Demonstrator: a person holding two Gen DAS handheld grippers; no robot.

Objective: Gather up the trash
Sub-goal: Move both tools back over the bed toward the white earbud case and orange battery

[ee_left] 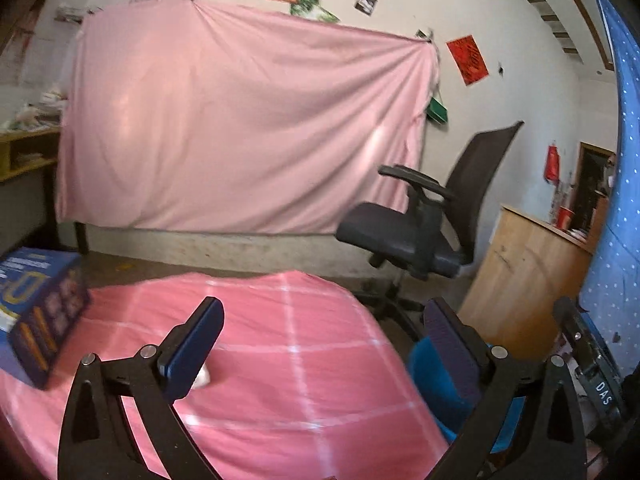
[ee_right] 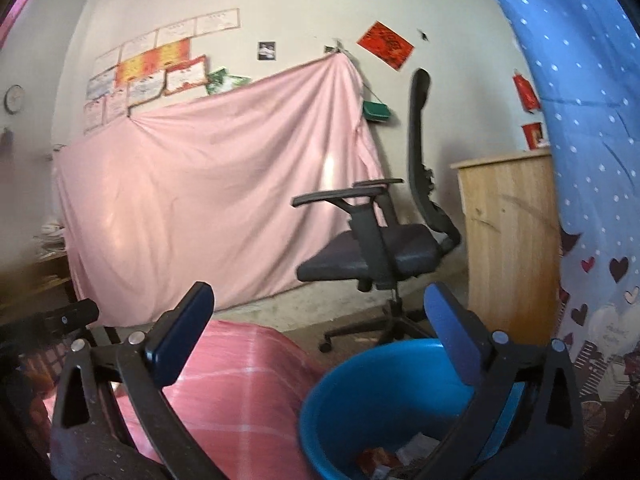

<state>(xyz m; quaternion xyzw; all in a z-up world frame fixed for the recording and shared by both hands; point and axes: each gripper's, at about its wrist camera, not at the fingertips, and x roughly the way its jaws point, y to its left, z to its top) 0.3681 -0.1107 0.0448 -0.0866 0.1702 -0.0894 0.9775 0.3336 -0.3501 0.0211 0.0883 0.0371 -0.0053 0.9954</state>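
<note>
The bin is cut off by the lower edge of the right wrist view; the scraps inside are too blurred to identify. In the left wrist view, a finger partly hides a pale object.

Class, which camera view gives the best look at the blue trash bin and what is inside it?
The right wrist view: the blue bin shows its open mouth with scraps at the bottom. The left wrist view shows only part of its outside, behind a gripper finger.
</note>
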